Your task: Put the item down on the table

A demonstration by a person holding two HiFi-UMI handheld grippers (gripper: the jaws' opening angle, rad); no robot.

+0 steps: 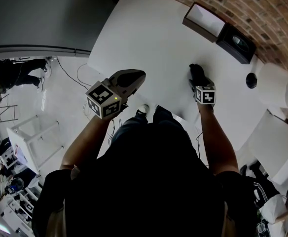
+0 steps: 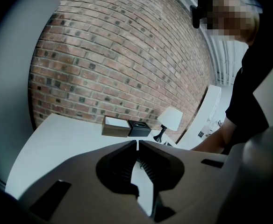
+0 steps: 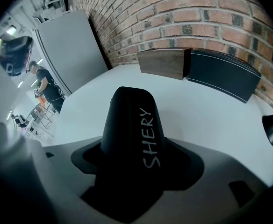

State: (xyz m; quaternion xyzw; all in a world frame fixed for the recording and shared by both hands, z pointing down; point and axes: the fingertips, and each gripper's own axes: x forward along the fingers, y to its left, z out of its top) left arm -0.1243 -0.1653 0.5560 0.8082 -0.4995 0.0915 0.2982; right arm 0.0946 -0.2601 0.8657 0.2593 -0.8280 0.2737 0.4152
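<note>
A black, tapered item (image 3: 132,125) with the white print "SHERY" fills the gap between the jaws of my right gripper (image 3: 129,160), which is shut on it. In the head view that right gripper (image 1: 197,74) reaches down over the white table (image 1: 149,43), right of the middle, with the black item (image 1: 196,69) at its tip. Whether the item touches the tabletop cannot be told. My left gripper (image 1: 140,76) hangs at the table's near left edge. Its jaws meet at the tips in the left gripper view (image 2: 137,144), with nothing between them.
Against the brick wall at the table's far side stand a brown box with a white top (image 1: 203,21) and a black box (image 1: 236,43). A lamp with a white shade (image 1: 277,85) stands at the right. White shelving (image 1: 33,137) is on the floor left.
</note>
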